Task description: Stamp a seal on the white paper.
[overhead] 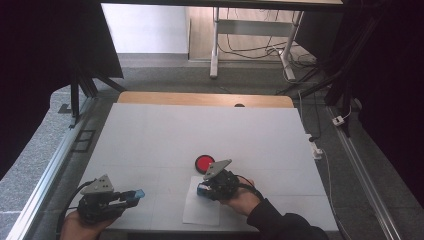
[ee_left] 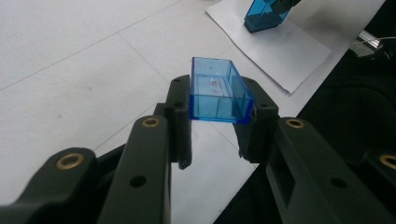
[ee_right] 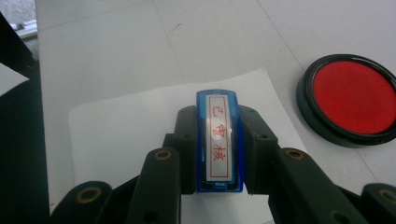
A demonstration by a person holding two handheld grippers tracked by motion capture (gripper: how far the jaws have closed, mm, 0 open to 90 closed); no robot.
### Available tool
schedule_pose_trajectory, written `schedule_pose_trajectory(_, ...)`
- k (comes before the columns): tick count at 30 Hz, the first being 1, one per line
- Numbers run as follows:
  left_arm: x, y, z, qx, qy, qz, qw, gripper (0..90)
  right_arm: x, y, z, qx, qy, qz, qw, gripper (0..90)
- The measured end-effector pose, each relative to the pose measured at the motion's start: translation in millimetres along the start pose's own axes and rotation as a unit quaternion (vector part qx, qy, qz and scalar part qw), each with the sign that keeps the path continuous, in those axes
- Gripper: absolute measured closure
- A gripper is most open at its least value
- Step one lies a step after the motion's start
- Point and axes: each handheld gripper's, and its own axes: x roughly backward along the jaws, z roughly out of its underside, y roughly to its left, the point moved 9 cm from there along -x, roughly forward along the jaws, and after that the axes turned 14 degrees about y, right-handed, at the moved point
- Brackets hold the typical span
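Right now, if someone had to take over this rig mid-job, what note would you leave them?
Left gripper: shut on the clear blue cap, held off the table at its near left.
Right gripper: shut on the blue stamp, over the white paper sheet.
Red ink pad: open, on the table just beyond the sheet.
Done: cap is off the stamp.
Left: no print is visible on the sheet yet; probably ink the stamp, press it on the paper, then recap.

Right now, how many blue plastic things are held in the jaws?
2. The cap is in the left gripper, near the table's left edge; the stamp is in the right gripper, over the paper.
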Motion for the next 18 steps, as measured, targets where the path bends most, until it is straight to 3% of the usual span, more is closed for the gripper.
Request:
schedule_pose_trajectory(5, -0.2, -0.1, 0.0, -0.001, 0.001, -0.001, 1.0, 68.6, -0.4, 4.4, -1.5, 0.011, 0.004, 0.021, 0.9997, 71.9)
schedule_pose_trajectory(18, -0.5, -0.1, 0.1, -0.001, 0.002, 0.0, 1.0, 68.6, -0.6, -5.1, 1.8, -0.024, -0.016, -0.034, 0.999, 71.9)
